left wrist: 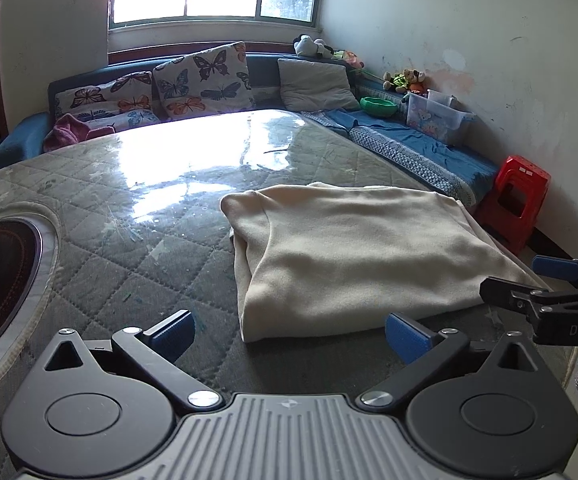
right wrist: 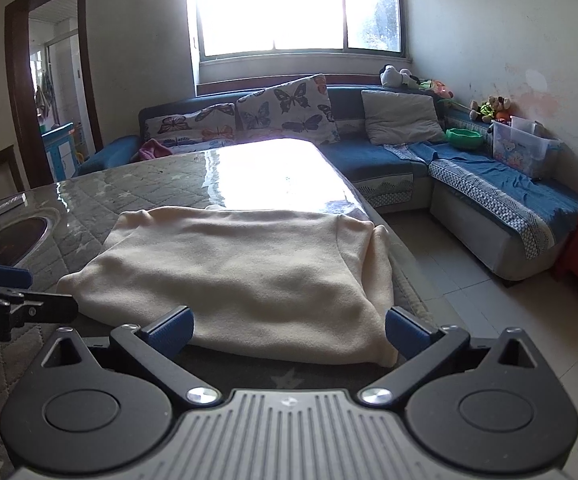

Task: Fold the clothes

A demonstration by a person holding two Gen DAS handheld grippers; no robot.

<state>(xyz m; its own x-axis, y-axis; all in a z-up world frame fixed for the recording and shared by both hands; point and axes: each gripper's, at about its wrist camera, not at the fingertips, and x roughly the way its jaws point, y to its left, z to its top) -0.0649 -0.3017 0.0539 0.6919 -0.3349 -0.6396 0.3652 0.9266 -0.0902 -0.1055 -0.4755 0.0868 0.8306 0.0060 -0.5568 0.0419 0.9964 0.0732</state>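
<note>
Left wrist view: a red stool (left wrist: 515, 196) and blue sofa (left wrist: 417, 144) flank the quilted table (left wrist: 129, 216). Folded cream garment (left wrist: 353, 256) lies near its front edge. Left gripper (left wrist: 289, 334) and right gripper (right wrist: 289, 330) gape, gripping nothing.

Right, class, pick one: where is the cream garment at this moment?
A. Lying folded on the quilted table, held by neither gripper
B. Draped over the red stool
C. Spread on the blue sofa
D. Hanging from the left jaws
A: the cream garment lies folded on the quilted table, and both grippers' jaws stand open and empty.
</note>
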